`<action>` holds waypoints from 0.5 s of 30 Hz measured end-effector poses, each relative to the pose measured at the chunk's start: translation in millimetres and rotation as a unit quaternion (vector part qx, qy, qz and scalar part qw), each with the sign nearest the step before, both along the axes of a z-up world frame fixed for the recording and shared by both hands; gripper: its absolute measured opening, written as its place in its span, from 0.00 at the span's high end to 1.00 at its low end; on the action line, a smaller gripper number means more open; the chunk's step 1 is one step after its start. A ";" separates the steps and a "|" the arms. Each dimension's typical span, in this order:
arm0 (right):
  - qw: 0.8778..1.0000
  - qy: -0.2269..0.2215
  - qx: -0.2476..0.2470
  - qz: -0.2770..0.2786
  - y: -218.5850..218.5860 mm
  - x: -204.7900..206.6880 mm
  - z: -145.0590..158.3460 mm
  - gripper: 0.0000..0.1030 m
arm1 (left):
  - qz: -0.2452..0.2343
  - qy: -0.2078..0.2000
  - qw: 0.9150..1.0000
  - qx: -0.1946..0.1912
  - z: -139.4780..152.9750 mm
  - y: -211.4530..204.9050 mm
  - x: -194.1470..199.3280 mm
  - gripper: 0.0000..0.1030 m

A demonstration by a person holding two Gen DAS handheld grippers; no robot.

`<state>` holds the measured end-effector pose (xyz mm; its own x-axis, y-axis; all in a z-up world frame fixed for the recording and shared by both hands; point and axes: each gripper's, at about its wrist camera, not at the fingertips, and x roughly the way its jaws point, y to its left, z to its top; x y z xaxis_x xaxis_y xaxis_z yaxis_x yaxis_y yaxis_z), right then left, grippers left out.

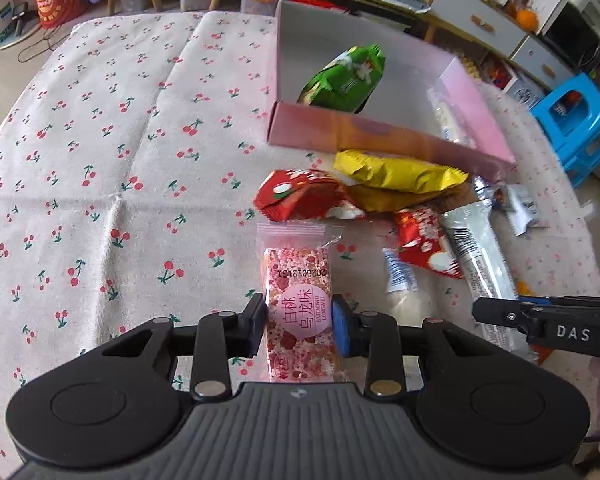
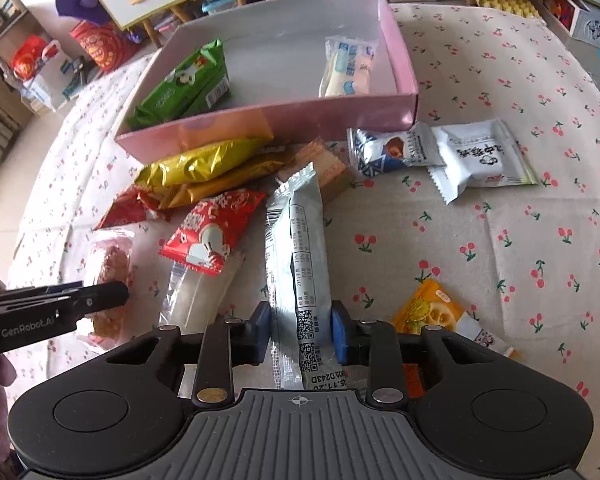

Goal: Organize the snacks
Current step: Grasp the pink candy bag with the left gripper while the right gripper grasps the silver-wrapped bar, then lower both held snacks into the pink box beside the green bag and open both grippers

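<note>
The right tool (image 2: pixel 300 334) clamps a long silver packet (image 2: pixel 295 264) lying before the pink box (image 2: pixel 332 114).

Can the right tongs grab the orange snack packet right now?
Probably not yet. The right tongs are already shut on the long silver packet, so they are full. The orange packet lies close beside them on the cloth with nothing on top.

A home living room: cherry-print tablecloth (image 1: pixel 99 140), drawer cabinets (image 1: pixel 488 24), blue plastic stool (image 1: pixel 580 120), storage bins underneath.
</note>
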<state>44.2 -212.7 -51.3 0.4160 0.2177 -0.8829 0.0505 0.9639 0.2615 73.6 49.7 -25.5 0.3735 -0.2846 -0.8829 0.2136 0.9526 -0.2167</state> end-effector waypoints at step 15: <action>0.997 -0.046 0.054 -0.038 -27.7 -0.6 34.0 0.71 | 0.016 -0.015 0.996 -0.084 31.4 17.1 1.7 0.71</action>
